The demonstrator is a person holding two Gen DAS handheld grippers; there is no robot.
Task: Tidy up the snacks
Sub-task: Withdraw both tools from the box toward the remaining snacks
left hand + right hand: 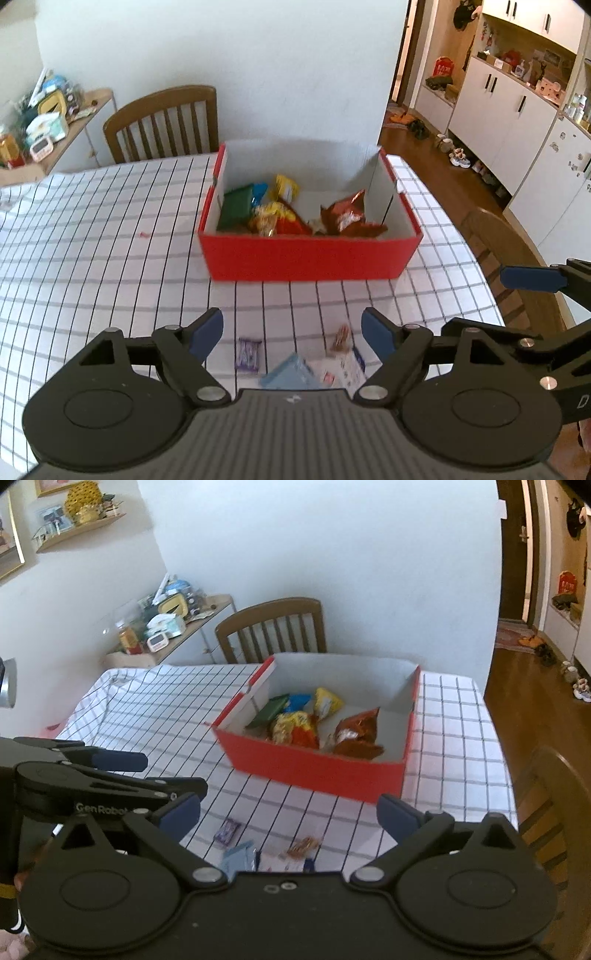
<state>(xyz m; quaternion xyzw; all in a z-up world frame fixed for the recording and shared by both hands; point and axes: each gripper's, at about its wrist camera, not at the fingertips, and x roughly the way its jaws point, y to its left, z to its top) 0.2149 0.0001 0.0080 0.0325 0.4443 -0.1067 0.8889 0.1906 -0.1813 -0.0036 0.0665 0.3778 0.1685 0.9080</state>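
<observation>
A red cardboard box (306, 258) (314, 771) with white inner walls stands on the checked tablecloth and holds several snack packs: a green one (236, 206), a yellow one (286, 186) and a brown-orange bag (349, 216) (356, 731). Loose snacks lie on the cloth in front of the box: a purple bar (248, 354) (228, 830), a light blue packet (291, 373) (238, 860), a white packet (341, 371) and a small orange-brown piece (304, 845). My left gripper (291, 330) hangs open above them, nothing between its fingers. My right gripper (290, 814) is open and empty too.
A wooden chair (162, 122) stands behind the table at the white wall, and another chair (554, 812) is at the right edge. A cluttered side shelf (48, 118) is at the far left. White cabinets (509, 107) line the hallway at right.
</observation>
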